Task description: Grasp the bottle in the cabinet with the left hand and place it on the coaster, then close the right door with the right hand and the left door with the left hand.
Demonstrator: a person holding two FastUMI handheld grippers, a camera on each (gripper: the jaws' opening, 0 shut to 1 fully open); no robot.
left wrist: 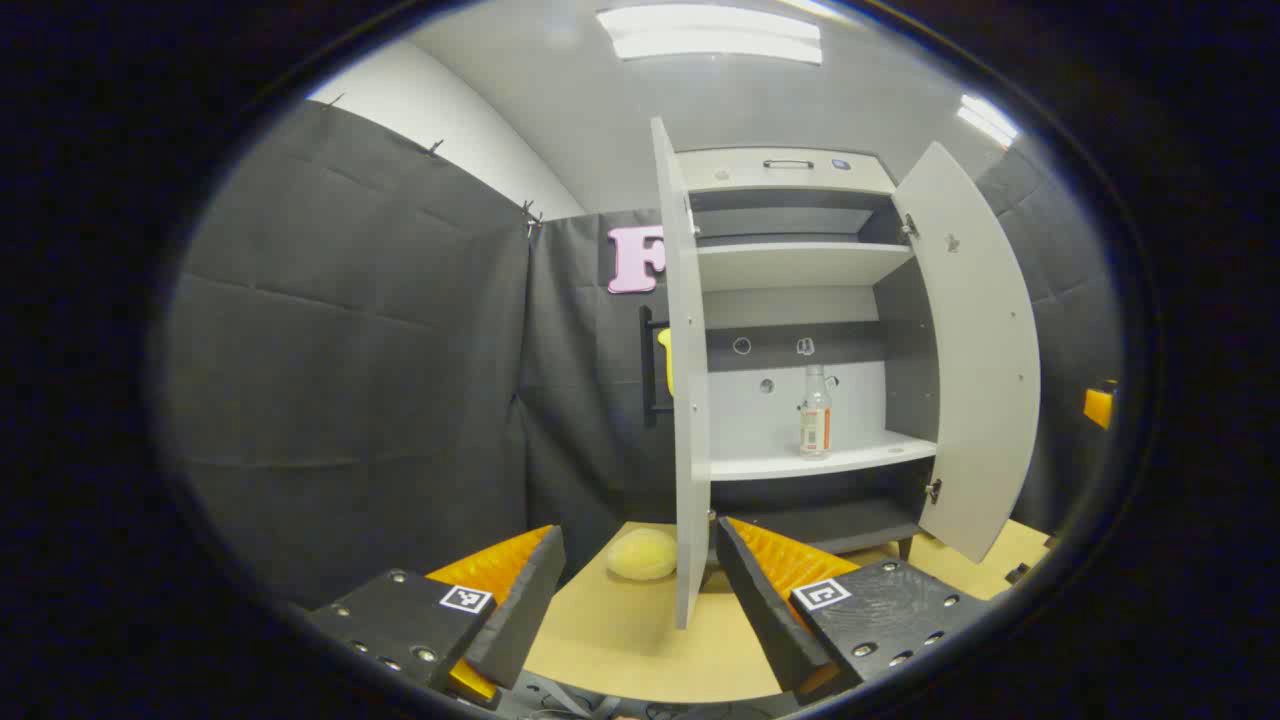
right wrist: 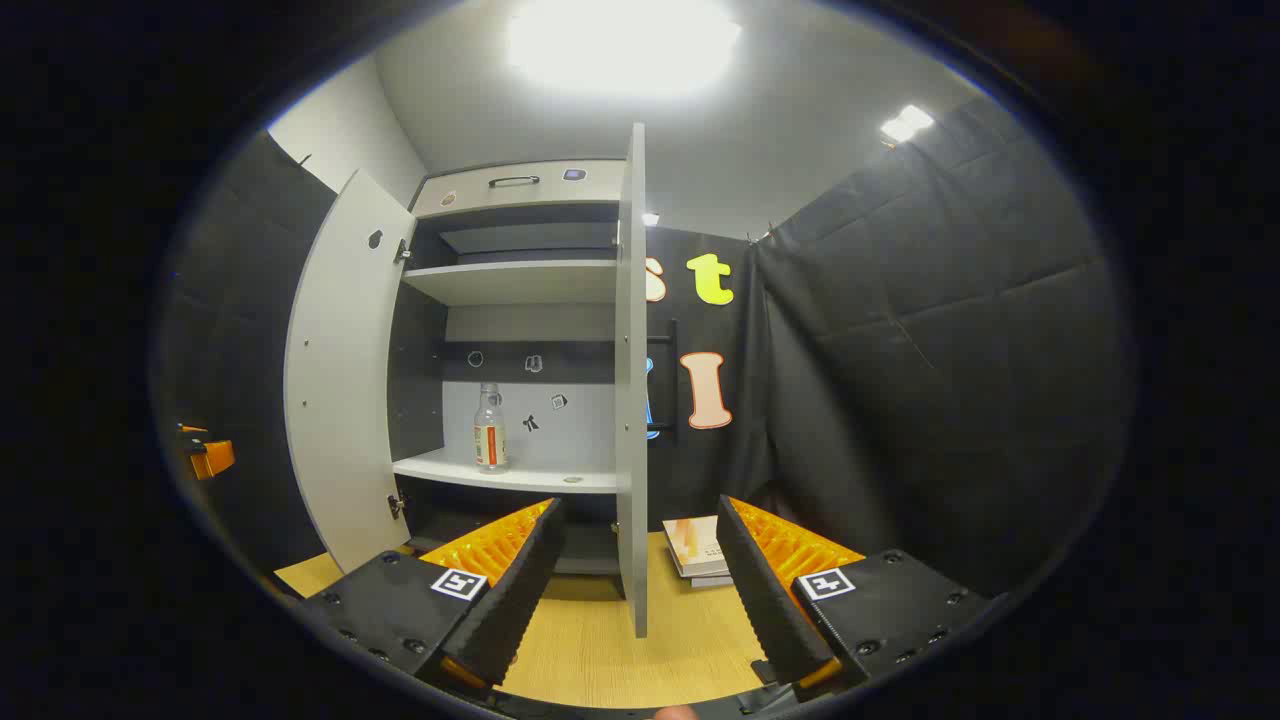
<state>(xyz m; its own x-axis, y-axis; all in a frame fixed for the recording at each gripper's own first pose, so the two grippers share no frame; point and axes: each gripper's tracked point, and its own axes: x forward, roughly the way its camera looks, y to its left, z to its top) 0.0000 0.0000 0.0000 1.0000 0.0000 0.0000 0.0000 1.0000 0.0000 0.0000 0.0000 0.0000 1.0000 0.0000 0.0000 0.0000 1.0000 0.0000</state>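
Both tongs gape wide with nothing between them: left tongs (left wrist: pixel 632 600) and right tongs (right wrist: pixel 640 590) sit low in their frames over the counter (left wrist: pixel 620 640). Beyond them the cabinet (left wrist: pixel 800 300) has both doors swung out. Its bottle (left wrist: pixel 815 411) stands upright on the lower shelf (left wrist: pixel 820 458), centre-right of the left gripper view.

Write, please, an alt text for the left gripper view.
An open cabinet stands on a table, both doors swung out, with a bottle upright on its lower shelf. The left gripper is open in the foreground, and a yellow pad lies on the table by the left door.
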